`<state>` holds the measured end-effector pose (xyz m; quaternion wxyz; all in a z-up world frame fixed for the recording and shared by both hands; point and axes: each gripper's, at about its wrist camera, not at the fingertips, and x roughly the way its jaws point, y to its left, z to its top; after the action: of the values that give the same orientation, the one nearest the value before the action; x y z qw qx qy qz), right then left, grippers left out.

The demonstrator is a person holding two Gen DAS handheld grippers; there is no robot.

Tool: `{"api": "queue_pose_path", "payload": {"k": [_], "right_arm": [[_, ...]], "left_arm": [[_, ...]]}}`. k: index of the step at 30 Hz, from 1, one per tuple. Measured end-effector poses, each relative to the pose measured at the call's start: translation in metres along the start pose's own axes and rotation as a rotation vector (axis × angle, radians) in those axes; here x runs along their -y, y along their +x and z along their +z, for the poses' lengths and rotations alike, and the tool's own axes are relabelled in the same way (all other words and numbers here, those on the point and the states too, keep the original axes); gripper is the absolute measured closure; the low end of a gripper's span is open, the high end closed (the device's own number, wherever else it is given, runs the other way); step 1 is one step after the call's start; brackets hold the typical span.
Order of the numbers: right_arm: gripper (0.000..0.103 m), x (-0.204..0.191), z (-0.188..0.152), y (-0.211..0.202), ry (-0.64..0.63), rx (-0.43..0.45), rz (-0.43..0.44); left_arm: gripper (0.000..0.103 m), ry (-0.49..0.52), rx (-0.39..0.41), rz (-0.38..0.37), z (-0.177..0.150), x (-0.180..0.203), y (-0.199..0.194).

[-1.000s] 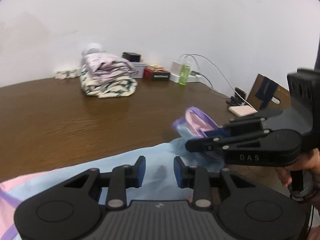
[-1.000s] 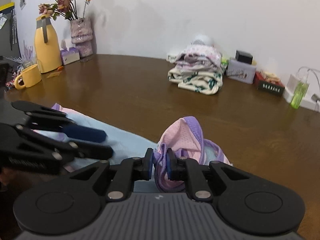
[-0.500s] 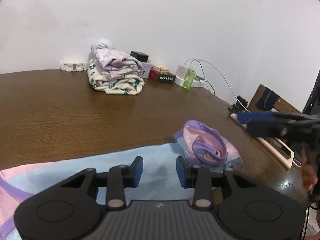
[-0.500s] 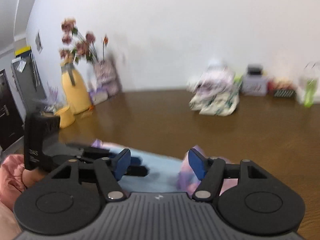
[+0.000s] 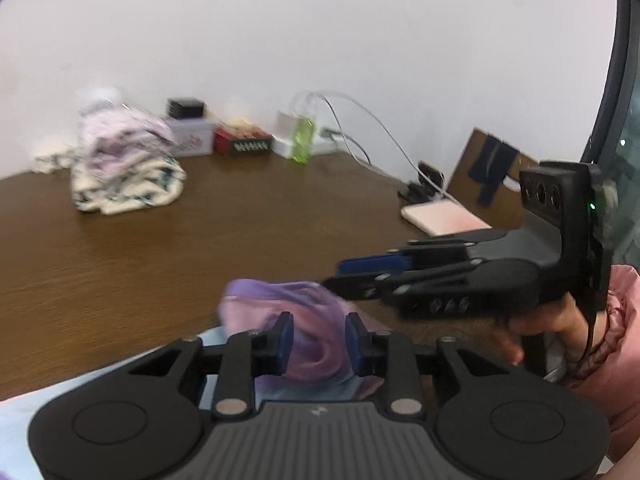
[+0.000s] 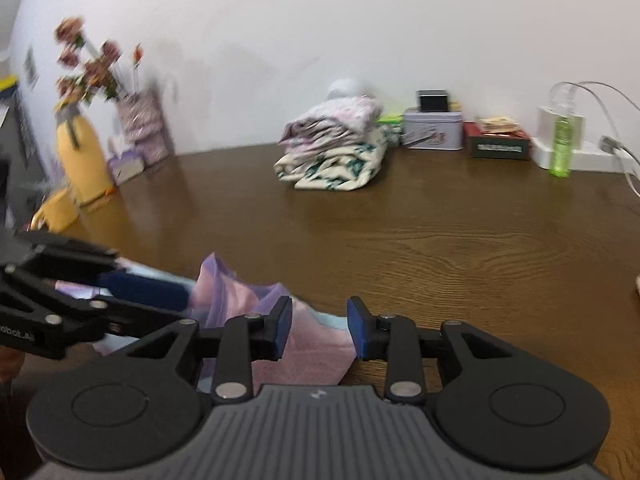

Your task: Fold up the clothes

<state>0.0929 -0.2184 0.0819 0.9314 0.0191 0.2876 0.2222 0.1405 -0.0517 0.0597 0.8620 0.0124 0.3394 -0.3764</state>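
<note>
garment (image 5: 296,312) bunched at table (image 5: 160,256) edge; left tool (image 5: 318,338) and right tool (image 6: 318,326) spread, gripping nothing.

A wide stretch of bare wooden table (image 6: 460,248) lies open through the middle, between the near edge and the far wall. The near edge is crowded: a bunched pink and purple garment (image 6: 236,292) sits there with both grippers close around it. At the far side stands a stack of folded clothes (image 6: 332,148), with a tin box (image 6: 432,134), a red box (image 6: 500,146) and a green bottle (image 6: 562,148) to its right. A yellow jug (image 6: 80,156) and flower vase (image 6: 140,128) block the far left. A cable (image 5: 372,132) and pink pad (image 5: 444,218) occupy the right edge.
</note>
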Motion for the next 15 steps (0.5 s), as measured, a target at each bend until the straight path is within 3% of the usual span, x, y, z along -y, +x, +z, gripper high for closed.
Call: {"api": "queue_pose_path", "payload": {"k": [4,7,13,15], "right_arm": [[0.072,0.014,-0.004,0.011,-0.010,-0.018,0.029],[0.071,0.016,-0.006,0.010,-0.028,-0.006,0.077],[0.070,0.017,-0.008,0.013,-0.092,-0.016,0.147],[0.070,0.015,-0.009,0.014,-0.128,-0.020,0.162]], "left_arm": [[0.079,-0.122,-0.056,-0.019,0.005,-0.009,0.019],[0.096,-0.201,-0.089,-0.022,0.003,-0.020,0.023],[0.097,-0.409,-0.093,-0.118,-0.012,-0.051,0.008],[0.098,-0.440,-0.089,-0.110,-0.016,-0.059,0.003]]}}
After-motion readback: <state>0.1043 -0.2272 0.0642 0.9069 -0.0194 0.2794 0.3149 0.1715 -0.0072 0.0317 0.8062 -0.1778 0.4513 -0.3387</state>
